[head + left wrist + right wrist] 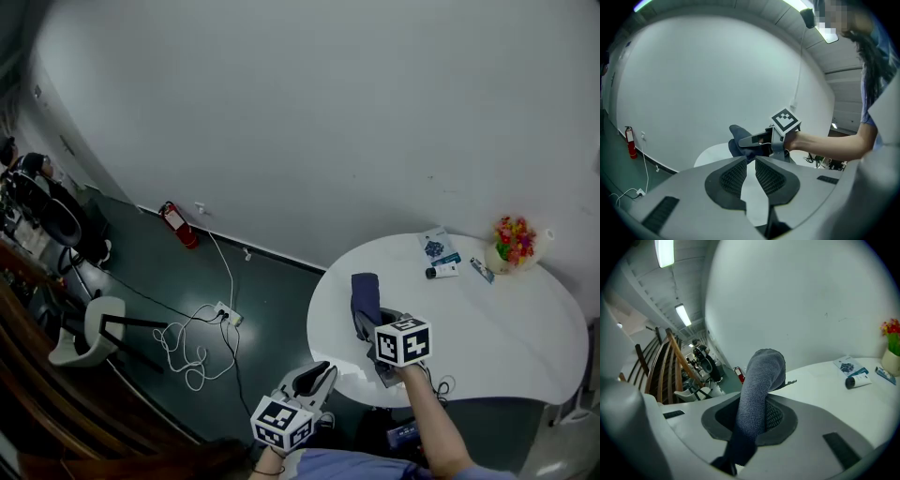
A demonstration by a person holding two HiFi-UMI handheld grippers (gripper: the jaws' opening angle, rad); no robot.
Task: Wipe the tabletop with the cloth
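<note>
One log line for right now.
right gripper: shut on cloth | cloth: over left part of table | left gripper: empty, jaws slightly apart, off table

one cloth, one table, two claws

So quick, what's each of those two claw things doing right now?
Left gripper: jaws slightly apart, nothing between them.
Right gripper: jaws shut on the grey cloth.

grey-blue cloth, white table, red extinguisher
</note>
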